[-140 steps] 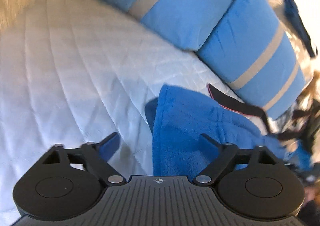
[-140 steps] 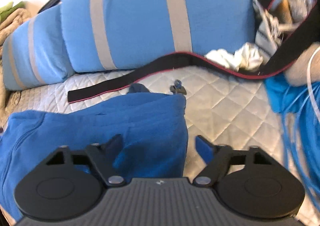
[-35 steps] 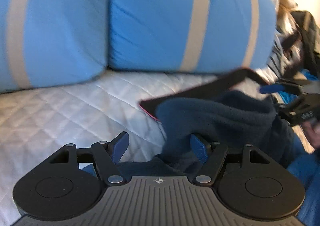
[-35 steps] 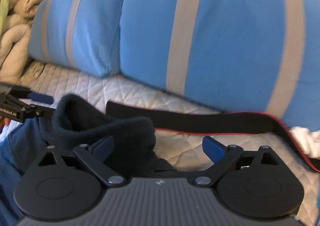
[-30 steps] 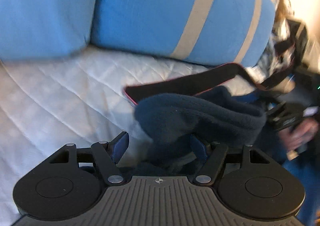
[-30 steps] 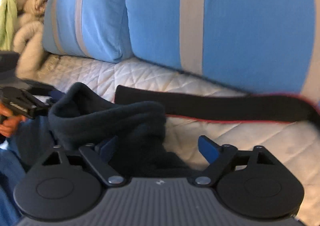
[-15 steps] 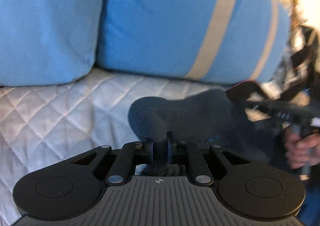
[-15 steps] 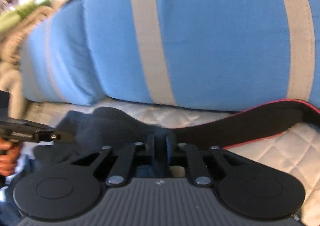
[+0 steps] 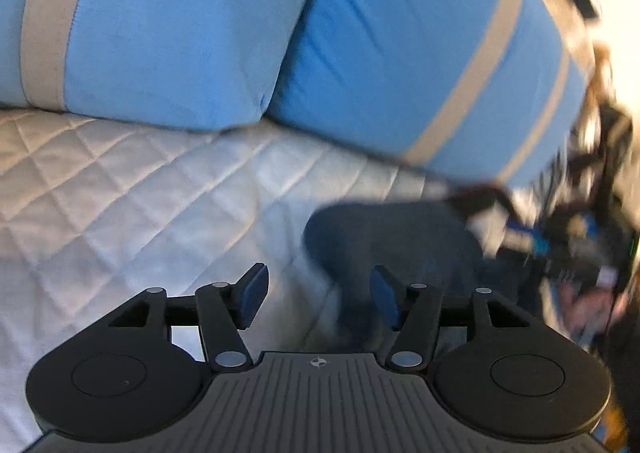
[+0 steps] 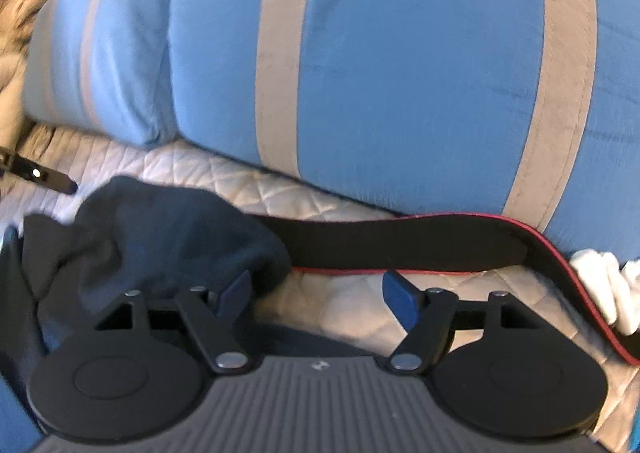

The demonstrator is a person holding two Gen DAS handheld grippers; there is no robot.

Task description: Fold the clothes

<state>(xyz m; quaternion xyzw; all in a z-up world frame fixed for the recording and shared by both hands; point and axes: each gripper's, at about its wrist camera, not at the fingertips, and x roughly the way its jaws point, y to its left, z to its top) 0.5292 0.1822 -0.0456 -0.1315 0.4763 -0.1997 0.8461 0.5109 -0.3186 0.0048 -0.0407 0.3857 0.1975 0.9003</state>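
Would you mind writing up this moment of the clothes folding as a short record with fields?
surface: white quilted bed cover
garment: dark fleece garment, bunched on the cover, not flat
left gripper: jaws have just opened; nothing between the pads, garment beside its right finger
right gripper: jaws have just opened; only bare cover between the pads, garment edge at its left finger
backdrop: blue pillows with beige stripes
other item: black strap with red edging, lying beside the garment
fold status: garment released, still rumpled
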